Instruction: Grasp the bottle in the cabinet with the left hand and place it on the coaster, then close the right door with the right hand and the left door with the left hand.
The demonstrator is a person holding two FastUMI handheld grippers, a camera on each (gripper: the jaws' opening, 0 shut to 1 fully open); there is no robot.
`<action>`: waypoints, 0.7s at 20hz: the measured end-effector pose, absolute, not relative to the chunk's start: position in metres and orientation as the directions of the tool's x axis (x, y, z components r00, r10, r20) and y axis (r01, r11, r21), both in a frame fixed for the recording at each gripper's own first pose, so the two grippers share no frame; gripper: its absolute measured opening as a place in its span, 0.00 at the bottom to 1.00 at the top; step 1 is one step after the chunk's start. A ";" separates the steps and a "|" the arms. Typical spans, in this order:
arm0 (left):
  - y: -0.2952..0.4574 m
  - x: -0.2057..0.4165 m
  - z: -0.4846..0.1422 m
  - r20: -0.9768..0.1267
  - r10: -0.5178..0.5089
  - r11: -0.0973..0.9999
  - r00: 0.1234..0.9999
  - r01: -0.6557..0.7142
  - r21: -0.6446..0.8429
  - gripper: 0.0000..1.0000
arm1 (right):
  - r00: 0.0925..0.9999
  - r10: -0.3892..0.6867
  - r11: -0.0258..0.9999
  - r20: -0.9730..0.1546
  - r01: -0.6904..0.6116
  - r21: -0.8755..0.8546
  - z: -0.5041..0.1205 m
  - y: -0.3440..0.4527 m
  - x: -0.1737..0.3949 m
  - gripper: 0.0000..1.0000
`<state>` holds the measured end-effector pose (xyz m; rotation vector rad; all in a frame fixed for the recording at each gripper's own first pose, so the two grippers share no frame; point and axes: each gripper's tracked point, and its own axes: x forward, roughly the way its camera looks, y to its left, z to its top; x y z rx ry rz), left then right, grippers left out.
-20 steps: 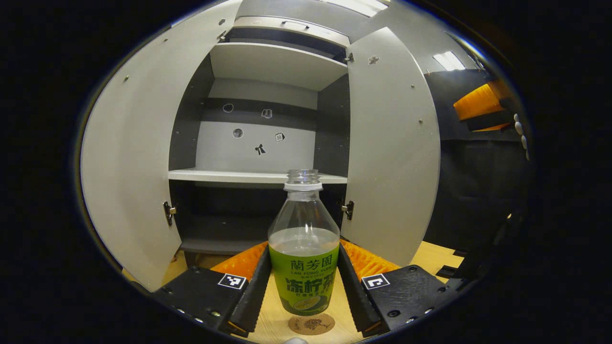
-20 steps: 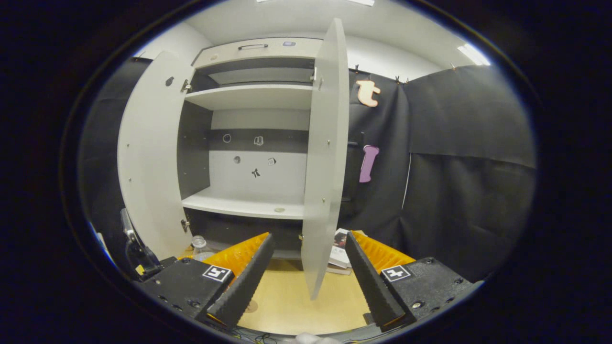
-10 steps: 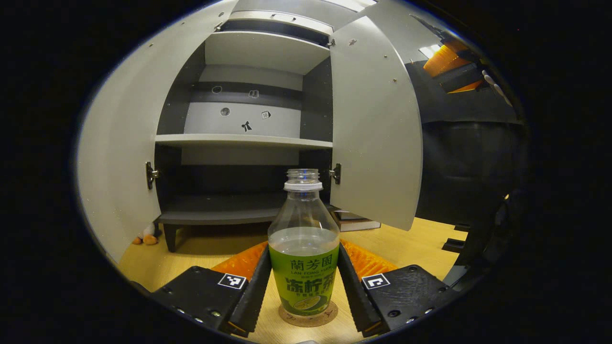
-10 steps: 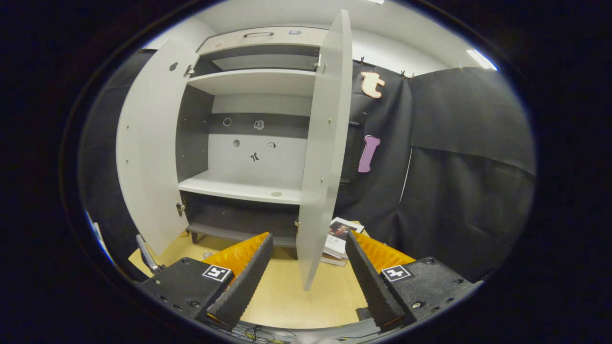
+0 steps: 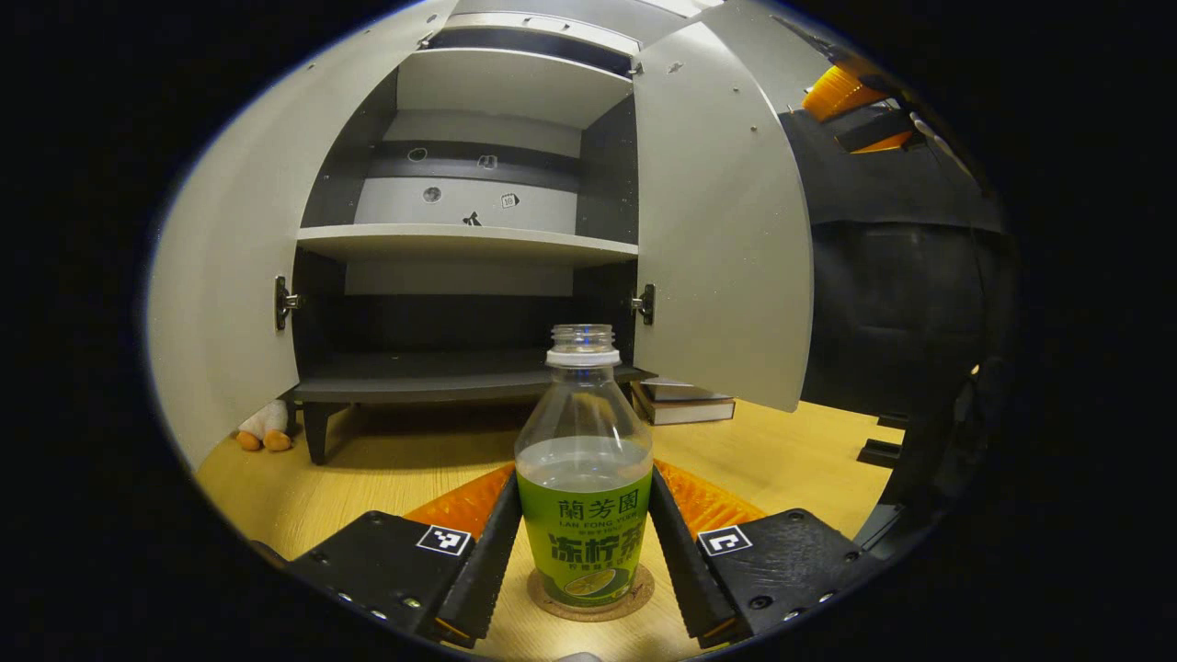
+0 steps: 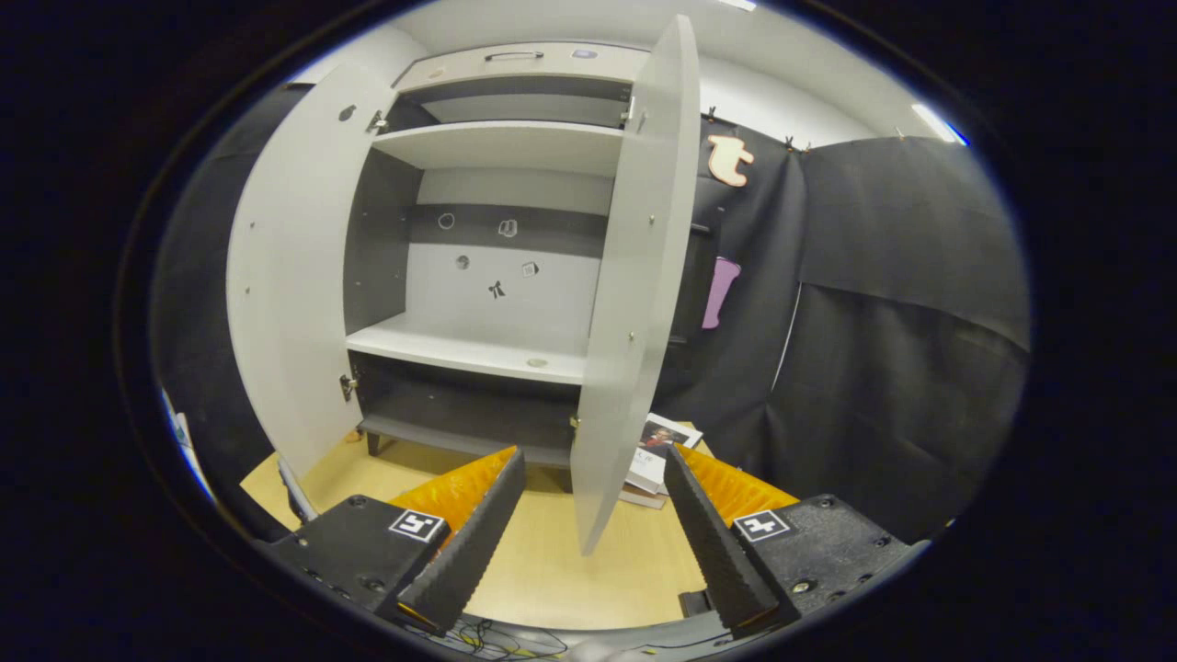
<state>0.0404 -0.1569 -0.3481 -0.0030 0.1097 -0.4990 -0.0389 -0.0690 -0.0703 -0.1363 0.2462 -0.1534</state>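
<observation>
A clear uncapped bottle with a green label stands upright on a round cork coaster on the wooden table. My left gripper is shut on it, one finger pressing each side of the label. Behind it the grey cabinet stands with both doors swung wide: left door, right door. In the right gripper view my right gripper is open and holds nothing. The right door shows edge-on just beyond its fingers, apart from them. The left door is open too.
A stack of books lies on the table under the right door, and shows as books in the right gripper view. A small plush toy sits by the cabinet's left foot. The cabinet shelves are bare.
The left gripper has come down with the bottle, which hung above the coaster and now stands on it. The right gripper has shifted slightly, the door's edge still between its fingers.
</observation>
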 end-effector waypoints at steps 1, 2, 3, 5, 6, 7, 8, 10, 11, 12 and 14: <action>-0.158 0.042 -0.347 -0.096 -0.481 0.876 0.871 0.481 -0.026 0.75 | 0.958 -0.164 0.979 -0.235 0.130 -0.155 -0.072 -0.068 -0.039 0.99; -0.157 0.039 -0.348 -0.101 -0.484 0.875 0.870 0.484 -0.024 0.75 | 0.957 -0.164 0.979 -0.238 0.128 -0.158 -0.072 -0.068 -0.039 0.99; -0.158 0.040 -0.346 -0.093 -0.486 0.874 0.869 0.486 -0.024 0.76 | 0.957 -0.162 0.979 -0.240 0.126 -0.160 -0.073 -0.067 -0.038 0.99; -0.159 0.041 -0.352 -0.113 -0.480 0.877 0.870 0.480 -0.029 0.76 | 0.957 -0.159 0.979 -0.241 0.122 -0.161 -0.073 -0.066 -0.037 0.99; -0.158 0.041 -0.354 -0.128 -0.474 0.880 0.871 0.475 -0.023 0.80 | 0.957 -0.158 0.979 -0.242 0.121 -0.161 -0.073 -0.065 -0.036 0.99; -0.158 0.041 -0.355 -0.136 -0.471 0.881 0.872 0.473 -0.015 0.79 | 0.958 -0.155 0.980 -0.243 0.118 -0.163 -0.074 -0.064 -0.036 0.99; -0.158 0.040 -0.353 -0.132 -0.470 0.881 0.873 0.473 -0.007 0.80 | 0.958 -0.154 0.980 -0.243 0.116 -0.164 -0.074 -0.064 -0.036 0.99; -0.160 0.037 -0.346 -0.116 -0.481 0.874 0.869 0.485 0.007 0.84 | 0.957 -0.155 0.979 -0.243 0.116 -0.169 -0.075 -0.065 -0.037 0.99; -0.162 0.036 -0.342 -0.110 -0.481 0.874 0.870 0.485 0.019 0.82 | 0.957 -0.158 0.978 -0.244 0.119 -0.169 -0.076 -0.065 -0.037 0.99; -0.164 0.035 -0.338 -0.101 -0.477 0.876 0.873 0.482 0.030 0.95 | 0.957 -0.158 0.979 -0.243 0.119 -0.167 -0.075 -0.065 -0.036 0.99; -0.162 0.041 -0.325 -0.084 -0.468 0.881 0.880 0.472 0.039 0.97 | 0.956 -0.161 0.978 -0.243 0.123 -0.166 -0.075 -0.066 -0.036 0.99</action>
